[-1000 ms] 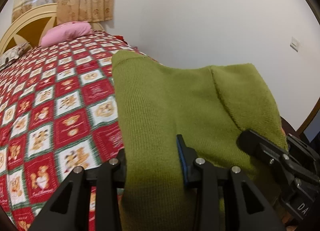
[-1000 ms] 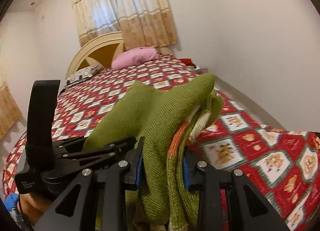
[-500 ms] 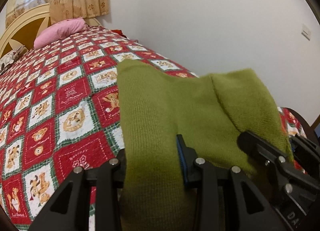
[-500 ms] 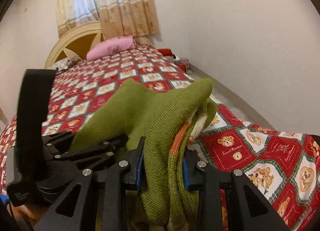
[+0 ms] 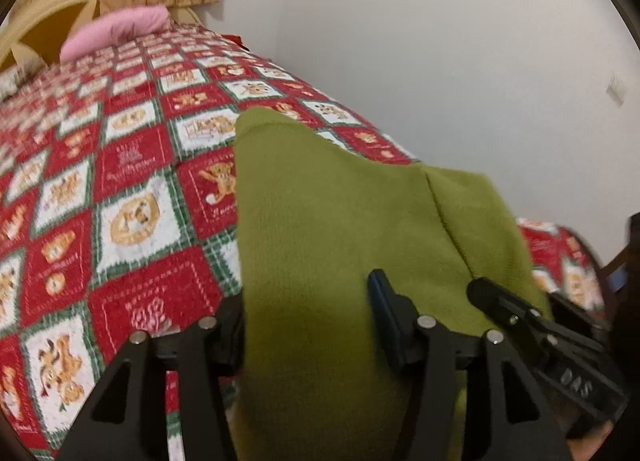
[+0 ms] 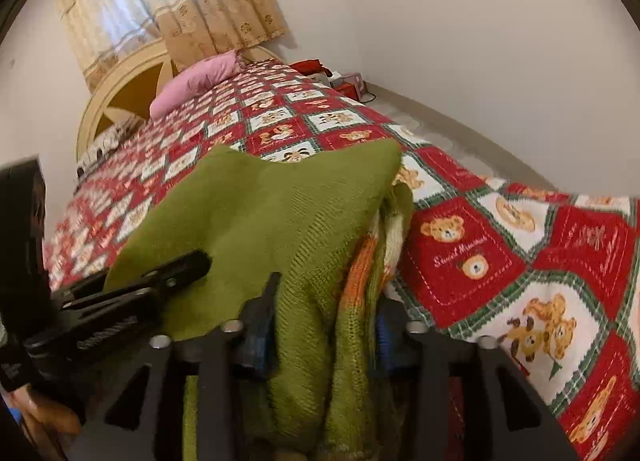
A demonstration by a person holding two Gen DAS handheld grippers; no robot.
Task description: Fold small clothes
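My left claw (image 5: pixel 308 325) has just been opening, and the green knitted garment (image 5: pixel 340 229) still lies between its jaws; the fabric hides the left pad, while the right pad stands clear of the cloth with a gap showing, so this claw has let go. The garment runs forward from it and spreads over the bed (image 5: pixel 120 181) ahead, its far corner pointing away from me. My right claw (image 6: pixel 324 325) has also just been opening. The same green knitted garment (image 6: pixel 272 213) sits bunched between its jaws, folded thick, with orange and cream stripes on the right-hand layer. There the cloth fills the whole gap and covers both pads, so I cannot tell whether they still press on it. The garment's lower part drops below both views, cut off. Each claw shows at the edge of the other's view.
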